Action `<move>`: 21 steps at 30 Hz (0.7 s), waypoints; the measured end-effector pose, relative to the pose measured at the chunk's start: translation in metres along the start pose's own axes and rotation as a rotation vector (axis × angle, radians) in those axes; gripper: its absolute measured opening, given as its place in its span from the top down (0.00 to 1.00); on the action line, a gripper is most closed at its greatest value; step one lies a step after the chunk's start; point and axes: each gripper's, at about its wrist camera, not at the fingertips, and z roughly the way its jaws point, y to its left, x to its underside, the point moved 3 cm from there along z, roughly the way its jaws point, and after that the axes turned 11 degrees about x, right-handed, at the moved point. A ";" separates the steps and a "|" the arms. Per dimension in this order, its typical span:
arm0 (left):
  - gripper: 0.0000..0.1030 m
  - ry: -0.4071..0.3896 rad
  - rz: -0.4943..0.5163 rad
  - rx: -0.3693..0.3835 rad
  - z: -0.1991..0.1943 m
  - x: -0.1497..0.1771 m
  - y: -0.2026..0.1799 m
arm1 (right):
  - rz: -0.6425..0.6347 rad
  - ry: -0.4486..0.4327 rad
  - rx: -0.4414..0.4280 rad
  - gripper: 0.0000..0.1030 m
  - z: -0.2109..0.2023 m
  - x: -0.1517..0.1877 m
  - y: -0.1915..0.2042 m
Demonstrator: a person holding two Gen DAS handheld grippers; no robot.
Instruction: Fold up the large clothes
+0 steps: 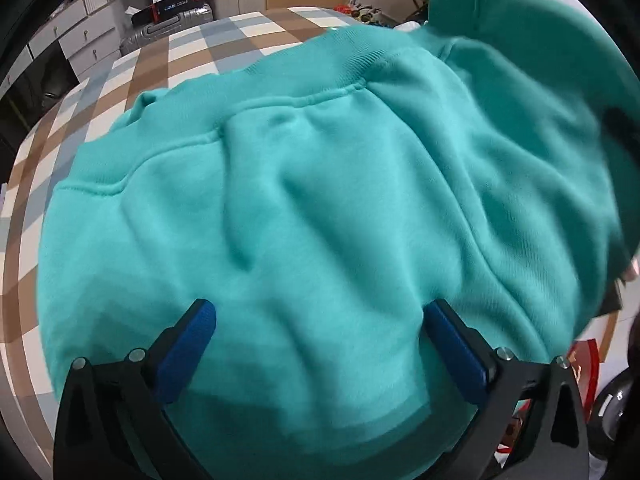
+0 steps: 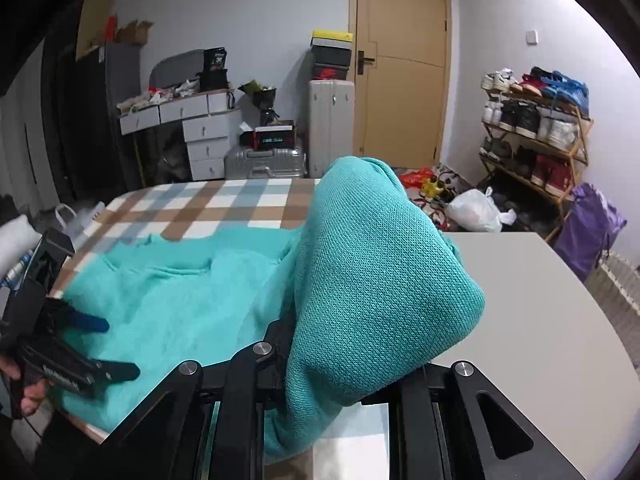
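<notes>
**Teal Sweatshirt Half Lifted Over Checked Table**

Nearest the right wrist camera, the right gripper [image 2: 340, 364] pinched a bunched fold of the teal sweatshirt [image 1: 320, 200], its fingers pressed together and buried under the cloth, which draped up over them. The left gripper [image 1: 318, 344] stood spread wide just above the flat body of the garment, blue pads [image 1: 188, 344] apart with nothing between them; a hand [image 2: 24, 388] held it at the table's near edge. The sweatshirt lay spread on the checked tablecloth [image 1: 120, 80], one part raised on the right. Beyond stood a silver suitcase [image 2: 264, 162], white drawers [image 2: 204, 144], a wooden door [image 2: 400, 60] and a shoe rack [image 2: 536, 140].
</notes>
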 end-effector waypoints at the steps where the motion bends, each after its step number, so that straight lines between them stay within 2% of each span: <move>1: 0.01 0.007 -0.013 0.035 0.004 -0.007 -0.003 | 0.012 0.000 -0.007 0.83 -0.001 -0.001 -0.002; 3: 0.01 0.015 -0.015 0.075 0.013 -0.019 -0.010 | 0.018 -0.009 0.001 0.83 -0.004 -0.008 -0.007; 7: 0.01 0.023 0.026 0.147 0.028 -0.038 -0.028 | -0.061 -0.061 0.061 0.84 -0.012 -0.028 -0.011; 9: 0.11 0.017 -0.004 0.224 0.015 -0.043 -0.028 | -0.091 -0.079 0.095 0.84 -0.018 -0.040 -0.013; 11: 0.11 -0.066 -0.075 0.283 -0.016 -0.037 -0.011 | -0.123 -0.117 0.129 0.84 -0.027 -0.051 -0.014; 13: 0.11 -0.109 -0.095 0.278 -0.032 -0.025 0.009 | -0.171 -0.146 0.149 0.84 -0.035 -0.056 -0.007; 15: 0.11 -0.094 -0.100 0.332 -0.026 -0.014 0.020 | -0.229 -0.153 0.166 0.84 -0.035 -0.054 0.006; 18: 0.11 -0.097 0.024 0.282 -0.018 -0.004 0.006 | -0.322 -0.184 0.195 0.84 -0.034 -0.047 0.028; 20: 0.11 -0.092 0.034 0.293 -0.021 0.000 0.003 | -0.346 -0.193 0.191 0.84 -0.036 -0.048 0.041; 21: 0.11 -0.089 0.014 0.326 -0.025 -0.002 0.007 | -0.340 -0.191 0.181 0.84 -0.038 -0.051 0.043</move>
